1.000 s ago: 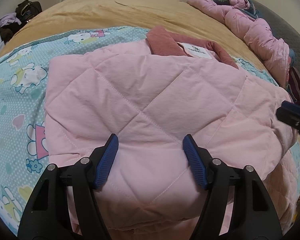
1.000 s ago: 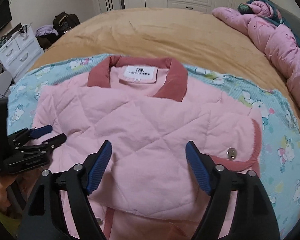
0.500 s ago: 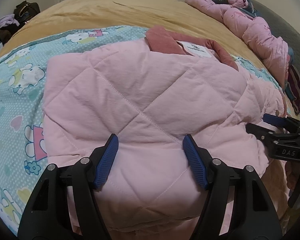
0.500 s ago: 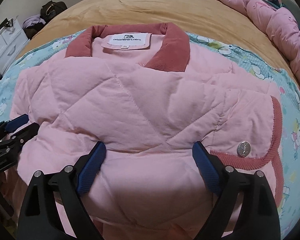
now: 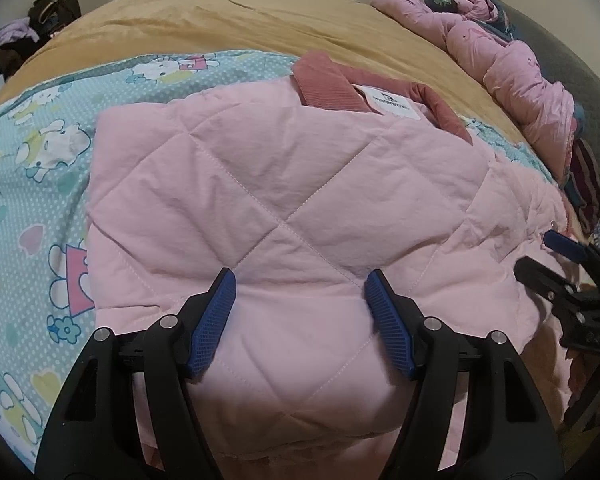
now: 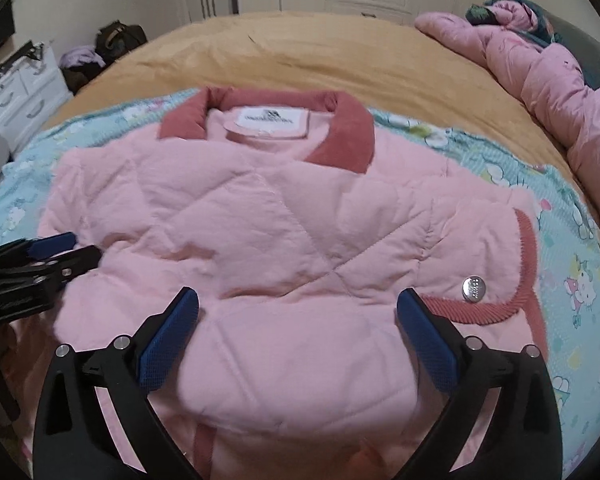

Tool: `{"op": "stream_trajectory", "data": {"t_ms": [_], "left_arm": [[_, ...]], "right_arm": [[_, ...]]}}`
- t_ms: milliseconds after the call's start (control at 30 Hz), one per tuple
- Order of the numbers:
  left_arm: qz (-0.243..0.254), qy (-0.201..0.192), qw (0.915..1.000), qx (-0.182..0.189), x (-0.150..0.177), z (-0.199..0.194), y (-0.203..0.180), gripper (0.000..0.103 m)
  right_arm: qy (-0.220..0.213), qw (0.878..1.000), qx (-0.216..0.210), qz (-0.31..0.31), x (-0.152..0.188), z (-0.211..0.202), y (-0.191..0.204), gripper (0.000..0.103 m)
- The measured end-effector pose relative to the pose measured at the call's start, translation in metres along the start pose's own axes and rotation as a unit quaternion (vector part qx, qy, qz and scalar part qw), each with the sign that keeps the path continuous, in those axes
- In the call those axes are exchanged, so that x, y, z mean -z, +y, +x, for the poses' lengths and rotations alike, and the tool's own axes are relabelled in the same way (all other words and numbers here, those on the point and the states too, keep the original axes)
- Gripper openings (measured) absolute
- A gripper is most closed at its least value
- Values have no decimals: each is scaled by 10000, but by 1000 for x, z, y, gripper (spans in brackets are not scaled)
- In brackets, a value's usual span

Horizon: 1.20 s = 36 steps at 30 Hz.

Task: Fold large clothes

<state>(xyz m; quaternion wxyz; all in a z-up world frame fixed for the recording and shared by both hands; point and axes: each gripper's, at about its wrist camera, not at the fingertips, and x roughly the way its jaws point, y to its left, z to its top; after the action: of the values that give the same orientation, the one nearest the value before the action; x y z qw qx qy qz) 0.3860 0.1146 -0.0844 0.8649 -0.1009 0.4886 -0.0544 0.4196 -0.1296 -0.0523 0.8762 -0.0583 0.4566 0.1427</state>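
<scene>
A pink quilted jacket point(image 5: 260, 184) lies folded on the bed, its dark pink corduroy collar point(image 6: 340, 136) and white label at the far end. A silver snap button point(image 6: 474, 289) sits on the cuff at the right. My left gripper point(image 5: 300, 276) hovers over the jacket's near left part, its jaws opening a little, with only the fabric's surface below them. My right gripper point(image 6: 298, 294) stands over the near right part, its jaws opening wide and not pressing on the cloth. Each gripper shows in the other's view: the right gripper point(image 5: 556, 256), the left gripper point(image 6: 72, 246).
The jacket rests on a blue cartoon-cat blanket point(image 5: 32, 168) spread over a tan bedspread point(image 6: 300, 52). A bunched pink duvet point(image 6: 560, 92) lies along the right side. White drawers point(image 6: 20, 96) and a dark bag point(image 6: 118, 36) stand beyond the bed's left corner.
The right gripper's jaws have spread wider, and it dipped towards the jacket and drew back a little. In the left wrist view it has come further in from the right edge. The left gripper stayed put.
</scene>
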Motion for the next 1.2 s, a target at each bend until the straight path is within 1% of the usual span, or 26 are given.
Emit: {"op": "stream_trajectory", "data": {"t_ms": [67, 133, 200, 400, 833, 1200], "left_arm": [[-116, 15, 9998, 136, 0, -4, 2, 73], [-85, 16, 9999, 144, 0, -7, -1, 88], [-22, 12, 10000, 85, 2, -9, -5, 94], [-117, -50, 9999, 82, 4, -22, -5, 94], [-160, -72, 9998, 23, 8, -47, -7, 94], [58, -434, 9990, -98, 14, -98, -24, 94]], "right_arm": [[-33, 10000, 6, 60, 0, -4, -2, 99], [-3, 9999, -70, 138, 2, -7, -4, 99], [-4, 9997, -55, 217, 4, -9, -8, 99], [-13, 9989, -100, 450, 7, -18, -18, 99], [-167, 9991, -113, 385, 8, -45, -10, 99], [-616, 9973, -287, 291, 7, -107, 3, 99]]}}
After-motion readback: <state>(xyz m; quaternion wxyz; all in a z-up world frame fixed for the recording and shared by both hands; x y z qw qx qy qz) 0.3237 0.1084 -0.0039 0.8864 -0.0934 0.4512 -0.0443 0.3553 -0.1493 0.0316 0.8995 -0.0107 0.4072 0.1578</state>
